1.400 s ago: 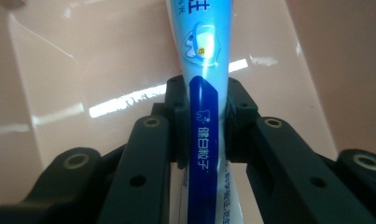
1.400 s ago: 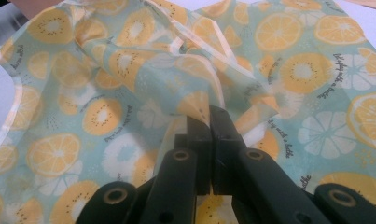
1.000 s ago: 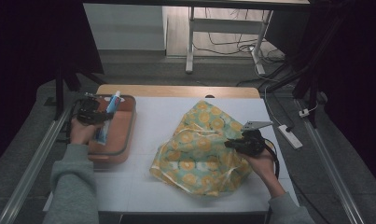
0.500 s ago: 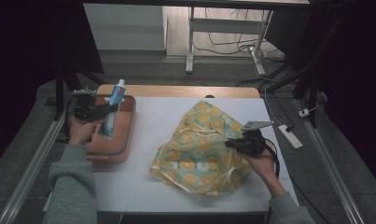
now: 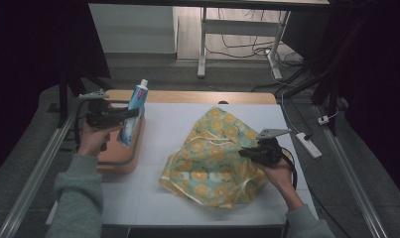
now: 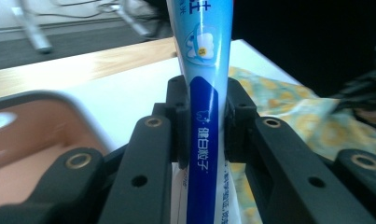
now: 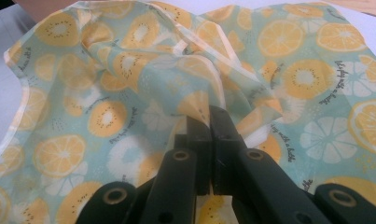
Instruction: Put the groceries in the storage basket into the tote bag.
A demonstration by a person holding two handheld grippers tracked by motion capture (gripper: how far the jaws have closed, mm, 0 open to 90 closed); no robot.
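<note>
Left claw [image 6: 202, 116] clamps toothpaste tube [image 6: 204, 93]; right claw [image 7: 209, 126] pinches bag [image 7: 129, 93].

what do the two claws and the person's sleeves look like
Both claws, left and right, are black, with thick jaw arms showing brass-ringed holes. A grey three-cornered plate tops each, and a black cable trails off. The person's sleeves are grey.
</note>
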